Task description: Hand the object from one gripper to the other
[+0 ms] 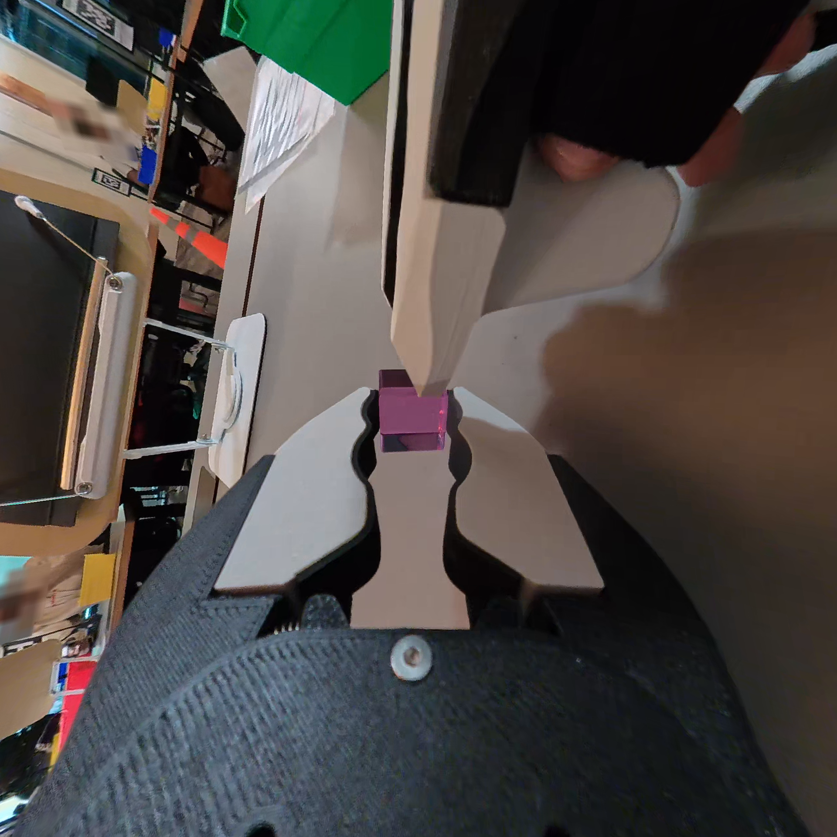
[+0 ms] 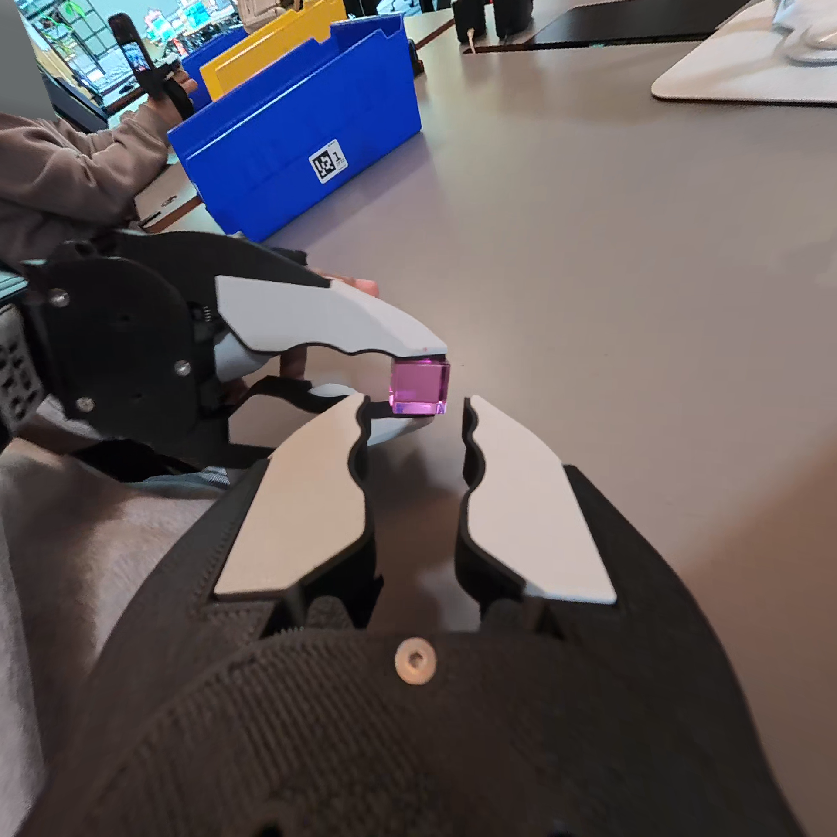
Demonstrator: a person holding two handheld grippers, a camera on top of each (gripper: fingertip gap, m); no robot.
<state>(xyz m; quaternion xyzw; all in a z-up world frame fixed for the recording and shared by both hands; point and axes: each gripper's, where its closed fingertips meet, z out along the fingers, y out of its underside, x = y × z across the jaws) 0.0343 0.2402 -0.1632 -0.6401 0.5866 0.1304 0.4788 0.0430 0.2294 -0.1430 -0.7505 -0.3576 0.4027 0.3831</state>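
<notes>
A blue bin (image 2: 294, 149) with a yellow bin (image 2: 267, 59) behind is seen on the grey table (image 2: 634, 271). A green bin (image 1: 317, 40) and a white pad (image 2: 743, 77) are set there too.

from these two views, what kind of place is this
Probably a shared lab or office workspace. Plastic storage bins stand on a long grey table, a blue bin bearing a square marker sticker among them, and a person's sleeve shows at a neighbouring desk.

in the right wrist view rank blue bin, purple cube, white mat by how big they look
1. blue bin, largest.
2. white mat, cut off by the frame edge, so its full size is unsure.
3. purple cube, smallest, though nearest the camera.
</notes>
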